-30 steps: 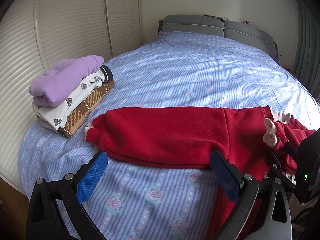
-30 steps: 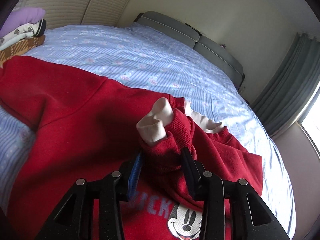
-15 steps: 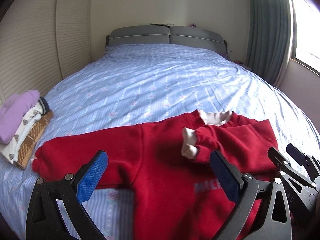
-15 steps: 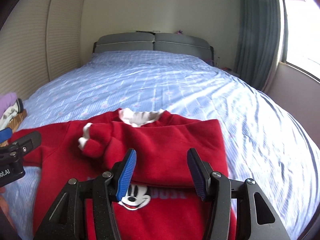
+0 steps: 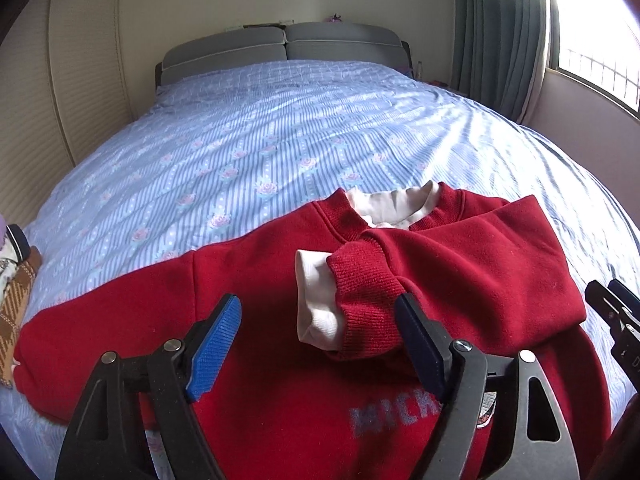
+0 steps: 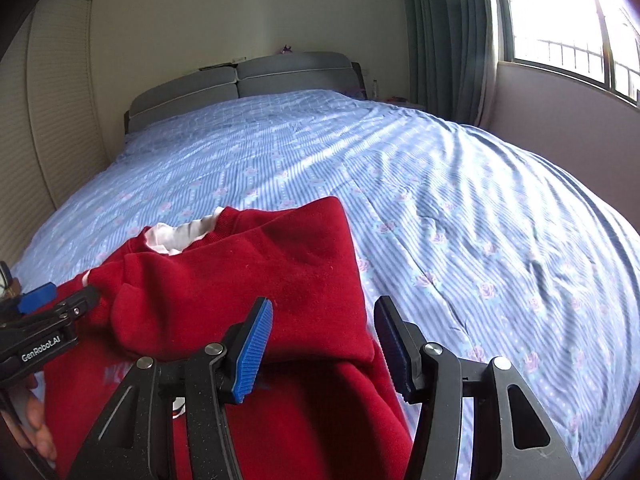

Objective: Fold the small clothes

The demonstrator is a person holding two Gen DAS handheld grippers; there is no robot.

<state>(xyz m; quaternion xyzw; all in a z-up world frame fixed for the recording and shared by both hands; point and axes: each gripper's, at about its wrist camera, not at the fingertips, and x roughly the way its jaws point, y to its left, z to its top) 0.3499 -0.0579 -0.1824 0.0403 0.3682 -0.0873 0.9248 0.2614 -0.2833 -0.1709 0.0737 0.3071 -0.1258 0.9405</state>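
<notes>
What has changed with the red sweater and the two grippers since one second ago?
The right gripper let go of the sleeve cuff, which now lies folded across the red sweater. The left gripper swung toward that cuff, staying open. The other sleeve stays spread out.

Left wrist view: sits low behind its own fingers (image 5: 218, 344), close over the red sweatshirt (image 5: 280, 360), facing up the bed (image 5: 280, 128) toward the grey headboard (image 5: 280, 46). Folded sleeve cuff (image 5: 360, 304) lies just ahead, between the fingers. Curtain (image 5: 500, 32) and window (image 5: 596, 20) far right of the fingers.

Right wrist view: same low, close stance behind its fingers (image 6: 256, 344), facing the headboard (image 6: 240, 80) but set further right; sweatshirt (image 6: 240, 280) runs ahead and left of the fingers, open bedspread (image 6: 480, 220) ahead and right.

Shared: sweatshirt collar, folded sleeve, bed, headboard, curtain, window. Each view catches the other gripper at its edge: right gripper (image 5: 612, 312) at the right margin, left gripper (image 6: 44, 300) at the left.
</notes>
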